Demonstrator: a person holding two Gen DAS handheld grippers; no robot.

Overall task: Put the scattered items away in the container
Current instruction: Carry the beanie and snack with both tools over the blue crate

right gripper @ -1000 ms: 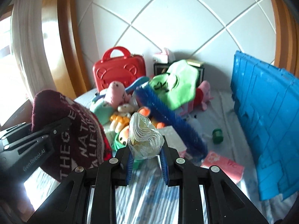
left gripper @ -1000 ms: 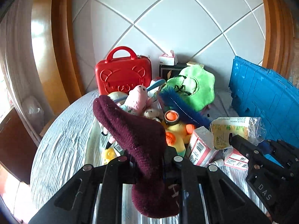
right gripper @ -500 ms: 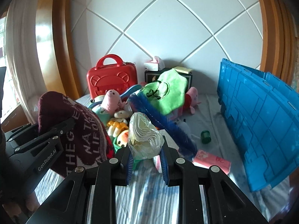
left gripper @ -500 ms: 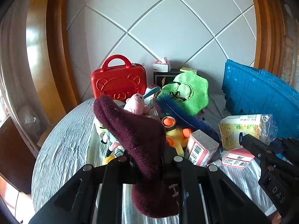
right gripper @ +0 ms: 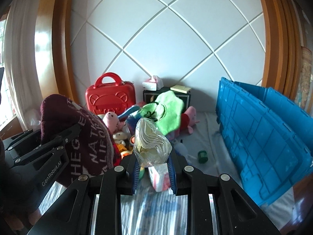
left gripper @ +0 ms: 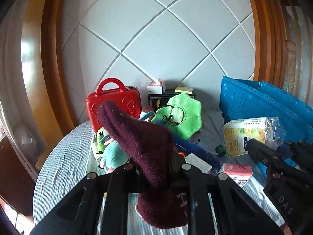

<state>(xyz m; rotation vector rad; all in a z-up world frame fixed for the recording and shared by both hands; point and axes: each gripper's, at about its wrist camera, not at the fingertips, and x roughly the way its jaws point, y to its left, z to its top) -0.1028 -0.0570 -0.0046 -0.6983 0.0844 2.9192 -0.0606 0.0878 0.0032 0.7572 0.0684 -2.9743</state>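
Fuzzy knit maroon hat (left gripper: 142, 137), crinkly glossy plastic packet (right gripper: 151, 145), ribbed blue plastic crate (right gripper: 264, 137)

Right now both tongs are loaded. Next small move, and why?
Probably swing the right tongs right, toward the blue crate. They are shut on the tissue pack, held clear above the toy pile, and the crate stands on that side. The left tongs, shut on the maroon beanie, can follow.
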